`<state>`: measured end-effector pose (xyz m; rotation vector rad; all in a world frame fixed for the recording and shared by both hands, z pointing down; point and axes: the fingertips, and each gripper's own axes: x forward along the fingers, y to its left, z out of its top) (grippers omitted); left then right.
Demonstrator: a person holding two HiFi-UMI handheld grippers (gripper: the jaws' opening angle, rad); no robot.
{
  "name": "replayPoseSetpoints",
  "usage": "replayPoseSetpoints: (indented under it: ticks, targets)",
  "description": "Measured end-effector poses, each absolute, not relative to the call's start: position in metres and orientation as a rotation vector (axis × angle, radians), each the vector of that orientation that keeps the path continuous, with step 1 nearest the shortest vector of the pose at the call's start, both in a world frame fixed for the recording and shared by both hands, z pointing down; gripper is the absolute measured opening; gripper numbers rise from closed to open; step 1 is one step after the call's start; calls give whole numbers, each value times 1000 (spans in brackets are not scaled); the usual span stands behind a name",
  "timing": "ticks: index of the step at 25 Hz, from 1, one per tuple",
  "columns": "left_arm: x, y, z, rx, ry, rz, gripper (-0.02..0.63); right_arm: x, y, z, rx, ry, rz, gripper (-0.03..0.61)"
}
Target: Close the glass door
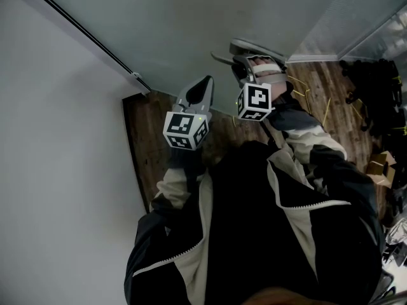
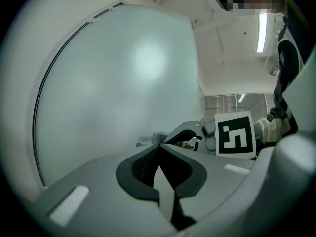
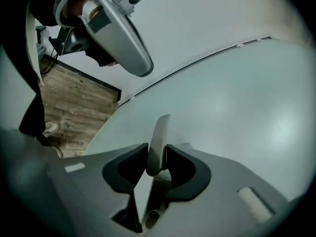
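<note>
The frosted glass door (image 1: pixel 191 18) fills the top of the head view, and its dark edge strip (image 1: pixel 89 33) runs along the white wall. My right gripper (image 3: pixel 157 149) is shut on a slim grey handle (image 3: pixel 159 130) that stands off the glass, with a pad pressed on each side. In the head view the right gripper (image 1: pixel 238 56) reaches the glass right of the middle. My left gripper (image 1: pixel 205 81) is held near the door's lower edge, its jaws shut with nothing in them. The left gripper view shows its tips (image 2: pixel 159 146) meeting just short of the glass (image 2: pixel 123 83).
A white wall (image 1: pixel 51 138) stands on the left. Wood floor (image 1: pixel 149 138) lies below the door. Black gear (image 1: pixel 375 88) and a cardboard box (image 1: pixel 380 164) sit at the right. The person's dark jacket (image 1: pixel 254 234) fills the lower part of the head view.
</note>
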<state>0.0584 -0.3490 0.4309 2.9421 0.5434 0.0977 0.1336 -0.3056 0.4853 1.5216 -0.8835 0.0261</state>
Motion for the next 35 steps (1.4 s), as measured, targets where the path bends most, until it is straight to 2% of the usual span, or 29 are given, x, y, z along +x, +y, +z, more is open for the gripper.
replayPoseSetpoints:
  ticks: [12, 35]
  targets:
    - [79, -319, 430, 3003, 659, 83, 5, 201, -301, 496, 1451, -811, 19, 121]
    - [210, -292, 405, 3072, 502, 144, 5, 465, -317, 494, 1331, -644, -56, 103]
